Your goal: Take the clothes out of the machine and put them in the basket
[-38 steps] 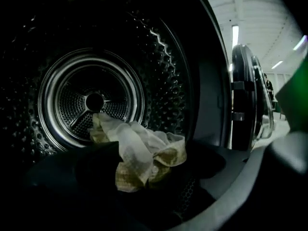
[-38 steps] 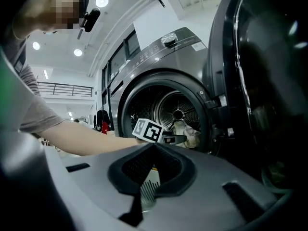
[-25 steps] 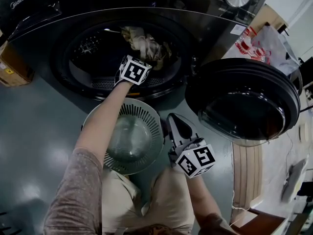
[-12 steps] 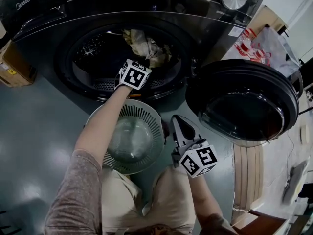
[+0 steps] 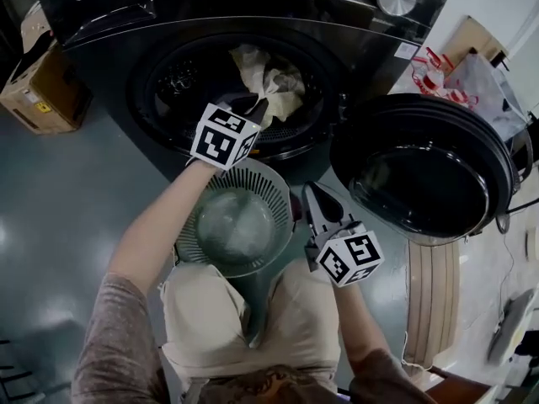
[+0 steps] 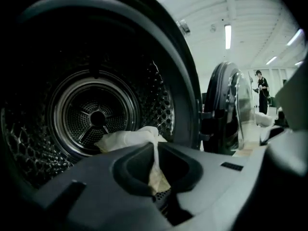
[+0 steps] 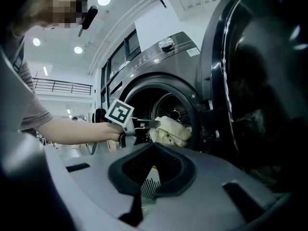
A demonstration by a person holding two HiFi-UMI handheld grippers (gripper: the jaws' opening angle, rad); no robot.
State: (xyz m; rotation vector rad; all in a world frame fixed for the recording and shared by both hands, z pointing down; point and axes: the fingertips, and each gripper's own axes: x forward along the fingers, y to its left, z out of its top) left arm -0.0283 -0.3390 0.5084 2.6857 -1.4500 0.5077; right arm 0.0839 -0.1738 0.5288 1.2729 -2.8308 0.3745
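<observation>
A cream cloth hangs out of the dark front-loading washer's drum. My left gripper is shut on its near edge at the drum mouth. In the left gripper view the cloth runs from the drum down into the closed jaws of that gripper. The right gripper view shows the left gripper holding the cloth in front of the opening. A round slatted basket stands on the floor below the drum. My right gripper hovers beside the basket's right rim, shut and empty.
The washer's round door stands swung open at the right, close to my right gripper. A cardboard box sits left of the machine. Plastic bags lie behind the door. A person stands far off in the room.
My left gripper has closed on the cream cloth and drawn back and up out of the drum, pulling the cloth toward the opening. The right gripper has stayed put.
</observation>
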